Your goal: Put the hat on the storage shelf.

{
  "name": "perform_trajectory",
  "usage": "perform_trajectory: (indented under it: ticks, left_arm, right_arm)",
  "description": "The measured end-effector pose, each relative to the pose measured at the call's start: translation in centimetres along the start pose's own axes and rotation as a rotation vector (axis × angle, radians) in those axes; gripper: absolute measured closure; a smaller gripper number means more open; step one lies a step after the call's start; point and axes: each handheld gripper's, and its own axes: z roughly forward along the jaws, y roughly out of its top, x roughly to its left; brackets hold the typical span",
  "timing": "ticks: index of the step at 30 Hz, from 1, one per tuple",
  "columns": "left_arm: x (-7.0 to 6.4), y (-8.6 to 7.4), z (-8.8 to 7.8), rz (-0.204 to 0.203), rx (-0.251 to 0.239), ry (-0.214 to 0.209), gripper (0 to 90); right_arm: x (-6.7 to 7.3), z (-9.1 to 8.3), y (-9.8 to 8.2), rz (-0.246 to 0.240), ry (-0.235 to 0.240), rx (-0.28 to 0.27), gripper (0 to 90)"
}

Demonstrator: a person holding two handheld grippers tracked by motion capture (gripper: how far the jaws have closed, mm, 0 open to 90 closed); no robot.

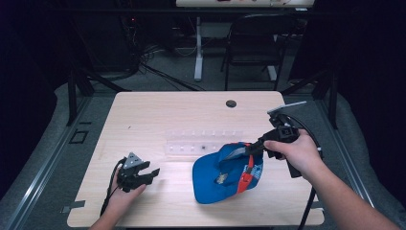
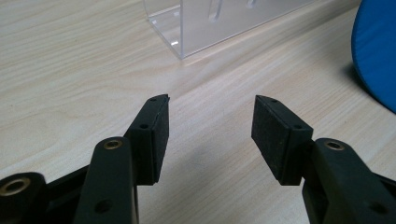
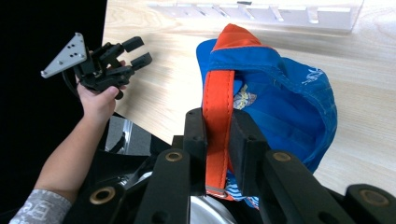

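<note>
A blue cap (image 1: pixel 215 179) with an orange back strap (image 1: pixel 246 175) lies upside down on the wooden table (image 1: pixel 158 115), at the right of its middle. My right gripper (image 1: pixel 253 147) is shut on that strap; in the right gripper view both pads press the orange strap (image 3: pixel 217 112) and the blue cap (image 3: pixel 289 102) hangs beyond them. My left gripper (image 1: pixel 152 173) rests low over the table's front left, open, nothing between its fingers. In the left gripper view its jaws stand wide over bare wood, midway at my left gripper (image 2: pixel 210 119), with the cap's blue edge (image 2: pixel 376 51) at the right.
A clear acrylic rack (image 1: pixel 203 141) with several pegs lies across the table's middle, just behind the cap; its corner is the clear acrylic rack (image 2: pixel 210 23) ahead of the left jaws. A small dark grommet (image 1: pixel 231 103) marks the far edge. A black chair (image 1: pixel 253 43) stands beyond the table.
</note>
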Motion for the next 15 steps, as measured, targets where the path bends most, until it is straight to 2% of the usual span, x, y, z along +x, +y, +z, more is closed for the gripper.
perform_trajectory:
  ticks: [2, 4, 6, 8, 11, 12, 15]
  left_arm:
    - [-0.01, 0.0, 0.01, 0.001, 0.0, 0.0, 47.0]
    - [-0.05, -0.01, 0.05, 0.001, -0.003, 0.002, 47.0]
    - [-0.04, -0.01, 0.05, 0.002, -0.002, 0.001, 47.0]
    - [-0.05, -0.01, 0.05, 0.002, -0.002, 0.001, 47.0]
    - [-0.06, -0.02, 0.06, 0.003, -0.002, 0.001, 47.0]
    - [-0.11, -0.02, 0.07, -0.003, -0.003, 0.0, 47.0]
    - [-0.08, -0.02, 0.06, -0.001, -0.003, -0.001, 47.0]
  right_arm:
    - [0.05, -0.02, 0.02, 0.004, 0.005, -0.001, 78.2]
    - [0.16, -0.23, 0.12, 0.012, 0.04, -0.006, 78.2]
    - [0.39, -0.34, 0.15, 0.022, 0.045, -0.013, 78.3]
    - [0.38, -0.38, 0.21, 0.008, 0.062, -0.014, 78.3]
    - [0.39, -0.36, 0.22, 0.009, 0.082, -0.015, 78.3]
    - [0.42, -0.3, 0.23, 0.022, 0.11, -0.016, 78.3]
    - [0.29, -0.17, 0.27, 0.021, 0.124, -0.013, 78.3]
